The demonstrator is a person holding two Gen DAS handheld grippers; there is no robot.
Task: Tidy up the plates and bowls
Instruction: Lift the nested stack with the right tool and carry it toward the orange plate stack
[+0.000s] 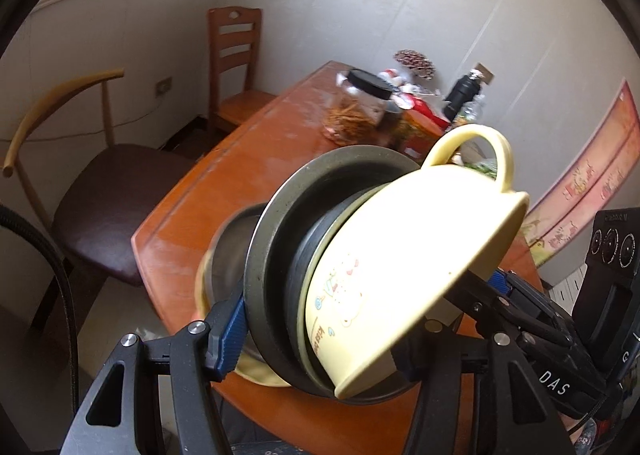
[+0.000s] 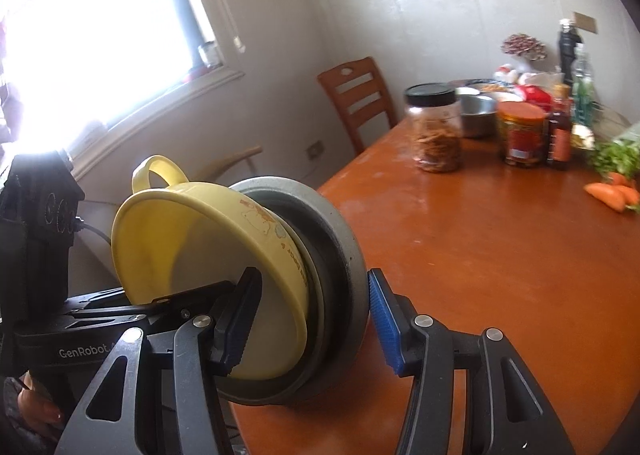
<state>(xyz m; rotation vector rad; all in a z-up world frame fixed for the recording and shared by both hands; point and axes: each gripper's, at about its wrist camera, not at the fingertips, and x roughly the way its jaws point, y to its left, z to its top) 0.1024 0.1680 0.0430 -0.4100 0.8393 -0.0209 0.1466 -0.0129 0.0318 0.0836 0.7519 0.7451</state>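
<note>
Both tongs clamp one nested stack: the left gripper (image 1: 320, 335) and right gripper (image 2: 312, 319) pinch the grey plate (image 1: 272, 239) and yellow bowl (image 1: 416, 255), tilted above the table (image 2: 500, 255). Mid-carry, I judge; next comes a level set-down.

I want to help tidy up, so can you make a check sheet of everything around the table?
Surface: orange table, pale smears.
Job's things: stack of a yellow bowl nested in grey plates, held on edge.
Clutter: jar, tin, bottles, steel bowl and carrots at the far end.
Grippers: left gripper and right gripper both shut on the stack, from opposite sides.
Cables: black cable beside the left gripper.
Surroundings: two chairs, bright window, pale wall.
</note>
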